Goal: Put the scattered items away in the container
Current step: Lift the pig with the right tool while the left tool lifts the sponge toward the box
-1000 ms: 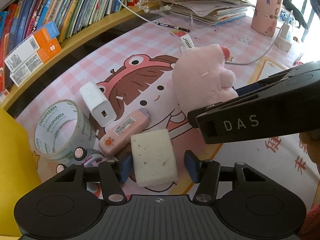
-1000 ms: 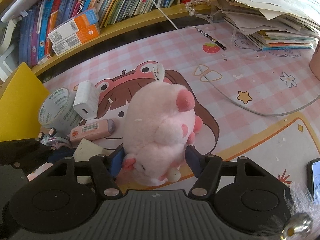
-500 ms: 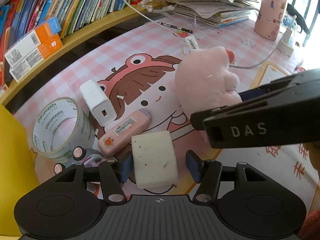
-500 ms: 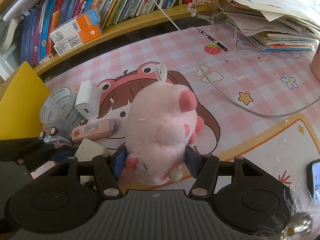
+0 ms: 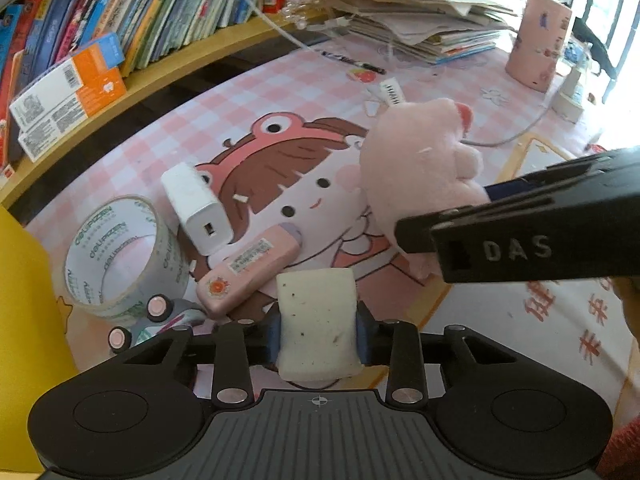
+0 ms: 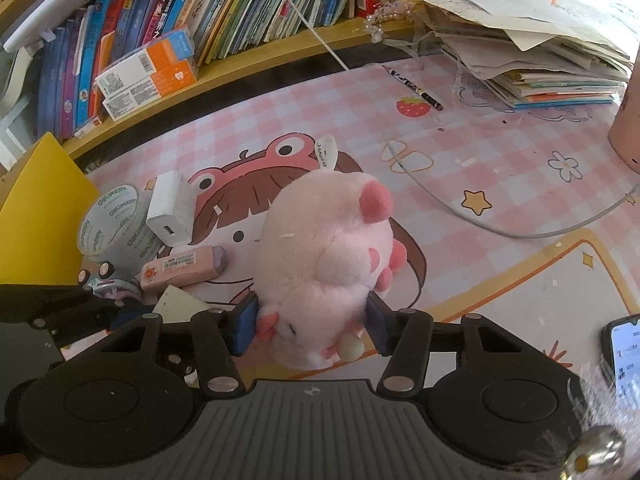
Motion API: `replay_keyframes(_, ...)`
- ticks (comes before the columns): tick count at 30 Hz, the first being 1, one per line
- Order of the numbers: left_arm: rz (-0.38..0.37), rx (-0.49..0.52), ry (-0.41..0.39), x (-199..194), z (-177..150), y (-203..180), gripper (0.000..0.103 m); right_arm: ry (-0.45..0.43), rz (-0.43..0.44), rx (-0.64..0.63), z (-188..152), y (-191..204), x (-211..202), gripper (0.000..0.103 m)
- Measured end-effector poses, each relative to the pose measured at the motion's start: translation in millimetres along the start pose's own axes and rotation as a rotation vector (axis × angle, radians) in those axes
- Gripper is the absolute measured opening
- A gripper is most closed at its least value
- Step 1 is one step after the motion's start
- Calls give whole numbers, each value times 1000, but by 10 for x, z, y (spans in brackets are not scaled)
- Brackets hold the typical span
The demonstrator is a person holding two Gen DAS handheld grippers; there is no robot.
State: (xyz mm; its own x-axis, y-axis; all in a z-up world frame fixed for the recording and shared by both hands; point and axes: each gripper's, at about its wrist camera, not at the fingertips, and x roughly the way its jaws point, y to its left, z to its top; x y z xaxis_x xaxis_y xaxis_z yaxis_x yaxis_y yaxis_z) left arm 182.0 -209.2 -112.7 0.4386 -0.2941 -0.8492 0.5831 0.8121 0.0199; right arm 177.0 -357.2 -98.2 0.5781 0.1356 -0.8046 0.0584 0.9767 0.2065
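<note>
Sponge (image 5: 317, 322), pale and speckled, sits clamped between the blue pads of the left gripper (image 5: 317, 330), at 6 o'clock in the left wrist view, low over the pink checked mat (image 5: 248, 96). In the right wrist view only a corner of it shows at 8 o'clock.

Plush (image 6: 328, 264), pink with darker feet, is squeezed between the pads of the right gripper (image 6: 311, 326); its white tag (image 6: 326, 152) points toward 12 o'clock. From the left wrist view the plush sits at 2 o'clock, with the right gripper's black body reaching in from 3 o'clock.

Just beyond the sponge, at 10 o'clock from it, lies a pink tube (image 5: 248, 270) with a barcode label. A white charger (image 5: 196, 210) lies against the tube's far side. Farther toward 9 o'clock stands a tape roll (image 5: 116, 256), and close to its near side rests a small toy car (image 5: 160, 316) with pink wheels, partly hidden by the left gripper.

At 9 o'clock a yellow bin (image 5: 24, 320) wall fills the left edge; its inside is out of sight, so I cannot tell what it holds.

Along 11 to 12 o'clock runs a shelf (image 6: 280, 50) of upright books, with two orange boxes (image 6: 148, 76) lying on its edge. At 1 o'clock is a paper stack (image 6: 540, 60); a pencil (image 6: 412, 88) lies before it. A white cable (image 6: 520, 232) crosses the mat at 3 o'clock, a pink cup (image 5: 538, 42) stands at 2 o'clock, and a phone (image 6: 626, 356) shows at 4 o'clock.
</note>
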Motion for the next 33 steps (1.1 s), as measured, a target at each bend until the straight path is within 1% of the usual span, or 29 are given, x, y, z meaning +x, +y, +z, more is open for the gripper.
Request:
replay_keyframes(5,0,23,-35,-152,2,-43,31,-7,3,12,3,-14,-74,52)
replay_keyframes(22,48,17,-121,-706,-141,-118,30,-67,6,18,-144,-4,-510,51)
replay_keyframes(33,46,34,-185,-1049,-284,-194,29,-114,-10,39,-326,12,-856,51)
